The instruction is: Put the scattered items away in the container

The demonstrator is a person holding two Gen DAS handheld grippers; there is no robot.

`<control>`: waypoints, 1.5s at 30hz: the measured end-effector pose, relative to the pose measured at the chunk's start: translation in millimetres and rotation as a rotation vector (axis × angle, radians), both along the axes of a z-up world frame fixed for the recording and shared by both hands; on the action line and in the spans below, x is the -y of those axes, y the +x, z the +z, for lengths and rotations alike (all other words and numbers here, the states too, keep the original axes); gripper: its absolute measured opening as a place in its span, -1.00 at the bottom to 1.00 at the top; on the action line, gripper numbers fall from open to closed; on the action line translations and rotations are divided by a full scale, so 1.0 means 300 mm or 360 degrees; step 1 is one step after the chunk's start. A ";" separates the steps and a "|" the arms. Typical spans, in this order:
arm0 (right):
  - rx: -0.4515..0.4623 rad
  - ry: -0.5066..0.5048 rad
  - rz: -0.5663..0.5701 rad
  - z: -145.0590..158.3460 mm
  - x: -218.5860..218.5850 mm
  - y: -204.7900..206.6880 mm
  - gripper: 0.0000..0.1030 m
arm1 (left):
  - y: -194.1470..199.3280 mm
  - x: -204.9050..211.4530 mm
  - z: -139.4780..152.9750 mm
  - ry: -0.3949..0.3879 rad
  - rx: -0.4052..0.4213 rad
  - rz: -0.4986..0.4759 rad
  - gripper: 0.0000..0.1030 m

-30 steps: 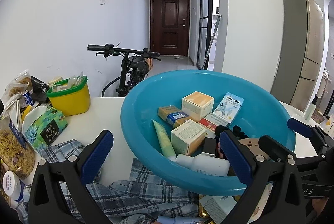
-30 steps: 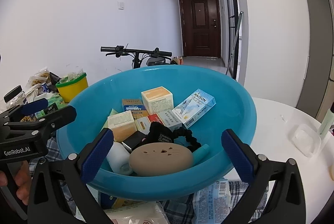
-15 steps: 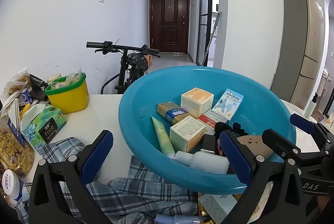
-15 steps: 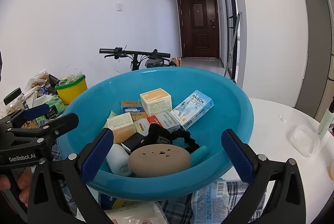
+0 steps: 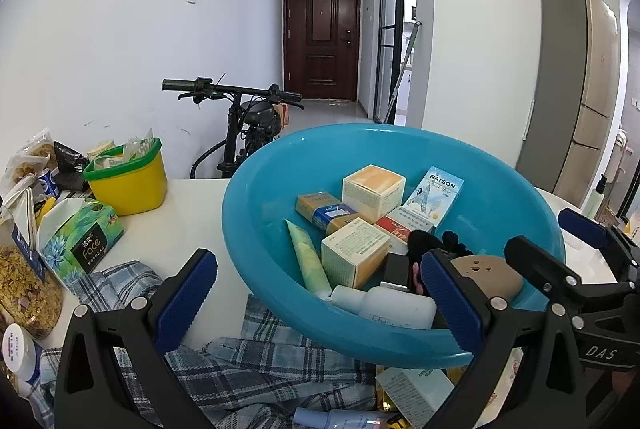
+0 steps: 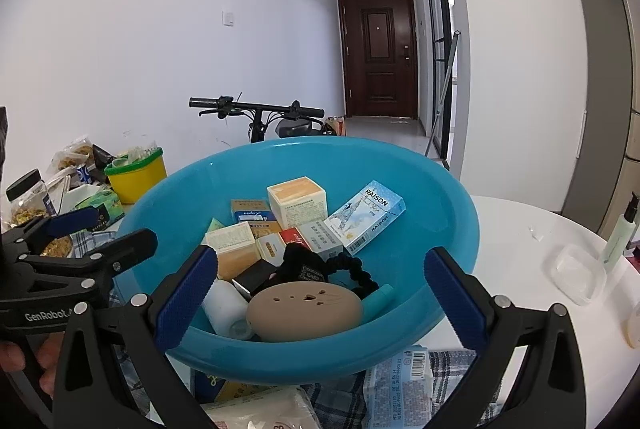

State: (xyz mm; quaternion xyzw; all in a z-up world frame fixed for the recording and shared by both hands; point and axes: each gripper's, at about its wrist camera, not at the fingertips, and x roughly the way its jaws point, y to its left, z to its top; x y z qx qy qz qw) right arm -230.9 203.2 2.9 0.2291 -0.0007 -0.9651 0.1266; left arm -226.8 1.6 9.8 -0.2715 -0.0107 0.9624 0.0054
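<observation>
At twelve o'clock from both of your grippers sits the blue basin, tilted toward you on the white table, and by my reckoning you are well past halfway. Your left gripper and right gripper both have their fingers spread wide with nothing between them, held just short of the basin's near rim.

Inside the basin you already have a heap: an orange-topped box toward the back, the Raison carton at two o'clock of it, a green tube lying along the left slope, a white bottle against the near wall, a tan oval case beside it, and a black hair tie behind that case. Several more small boxes are packed between them.

What is left lies at six o'clock, below the rim: a plaid cloth, a barcoded packet on it, a pale box and a blue-capped bottle at the frame's bottom edge. I judge these to be your remaining picks.

At ten o'clock the yellow tub holds sachets, with a tissue pack and cereal bag beside it. Whether those belong to your job, I cannot tell.
</observation>
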 end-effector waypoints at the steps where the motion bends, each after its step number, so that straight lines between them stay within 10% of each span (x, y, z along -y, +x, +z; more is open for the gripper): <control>1: 0.0002 -0.0002 0.0002 -0.001 0.000 -0.001 1.00 | 0.000 0.001 0.000 0.0002 0.0000 -0.0002 1.00; 26: 0.0037 0.0099 0.0073 0.063 0.020 0.018 1.00 | 0.172 0.127 0.122 0.0046 -0.0045 -0.0007 1.00; 45: 0.0223 0.0170 0.0054 0.077 -0.081 0.510 1.00 | 0.628 -0.037 0.177 -0.0001 -0.0091 -0.0152 1.00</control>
